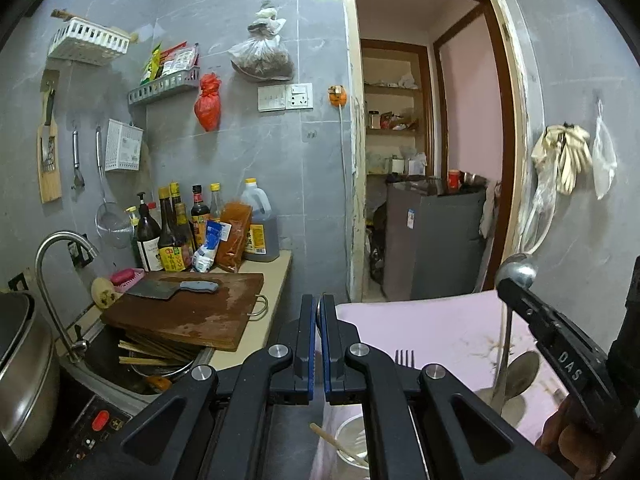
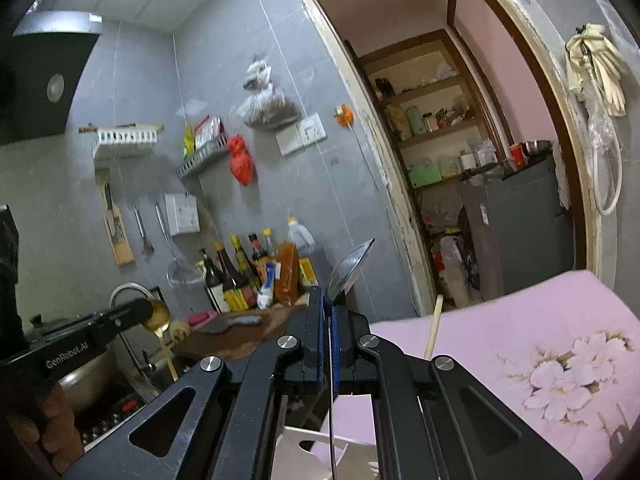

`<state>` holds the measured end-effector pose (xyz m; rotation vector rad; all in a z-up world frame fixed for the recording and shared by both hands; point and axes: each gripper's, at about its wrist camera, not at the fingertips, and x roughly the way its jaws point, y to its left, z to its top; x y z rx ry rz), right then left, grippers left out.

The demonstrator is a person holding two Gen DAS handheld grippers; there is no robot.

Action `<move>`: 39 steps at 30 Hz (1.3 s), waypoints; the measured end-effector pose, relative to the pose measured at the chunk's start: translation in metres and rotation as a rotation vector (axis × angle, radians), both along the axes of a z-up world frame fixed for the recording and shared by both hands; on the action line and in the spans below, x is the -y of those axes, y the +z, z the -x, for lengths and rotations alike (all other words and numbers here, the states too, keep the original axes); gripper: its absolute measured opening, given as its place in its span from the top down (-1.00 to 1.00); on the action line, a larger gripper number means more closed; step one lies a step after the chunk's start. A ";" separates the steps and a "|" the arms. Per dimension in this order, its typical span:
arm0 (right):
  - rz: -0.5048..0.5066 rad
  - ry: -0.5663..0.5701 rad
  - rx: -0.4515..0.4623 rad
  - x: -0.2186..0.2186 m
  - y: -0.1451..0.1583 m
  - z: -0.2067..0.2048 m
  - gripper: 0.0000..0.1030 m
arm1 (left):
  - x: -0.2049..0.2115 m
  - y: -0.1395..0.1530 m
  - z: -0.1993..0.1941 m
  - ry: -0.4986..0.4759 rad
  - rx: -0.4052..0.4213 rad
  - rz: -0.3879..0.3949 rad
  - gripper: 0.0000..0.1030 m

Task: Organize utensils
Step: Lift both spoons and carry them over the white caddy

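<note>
My left gripper (image 1: 319, 308) is shut on a gold spoon, seen from the right wrist view (image 2: 158, 316) with its bowl up and handle hanging down. My right gripper (image 2: 330, 308) is shut on a steel spoon (image 2: 350, 266), bowl up; in the left wrist view this spoon (image 1: 516, 270) stands over the pink table (image 1: 432, 328). A fork (image 1: 404, 358) and two more steel spoons (image 1: 520, 372) lie on the table. A white cup (image 1: 352, 448) with a wooden chopstick sits below my left gripper.
A cutting board with a cleaver (image 1: 172, 288) overhangs the sink (image 1: 132, 360) at left. Sauce bottles (image 1: 180, 232) stand by the wall. A pot (image 1: 24, 368) sits at far left. An open doorway (image 1: 432, 160) lies behind the table.
</note>
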<state>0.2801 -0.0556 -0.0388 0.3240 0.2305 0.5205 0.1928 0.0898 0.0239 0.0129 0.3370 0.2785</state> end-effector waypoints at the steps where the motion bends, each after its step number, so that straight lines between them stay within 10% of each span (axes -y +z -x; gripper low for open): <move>1: 0.006 -0.003 -0.008 -0.001 -0.004 -0.002 0.93 | 0.001 -0.004 -0.003 0.001 -0.004 -0.013 0.94; 20: 0.123 -0.050 0.045 -0.001 -0.003 0.005 0.93 | 0.010 -0.035 -0.021 -0.041 -0.069 -0.052 0.94; 39: -0.001 -0.040 0.006 0.015 -0.015 -0.004 0.92 | 0.009 -0.041 -0.021 -0.033 -0.103 -0.009 0.94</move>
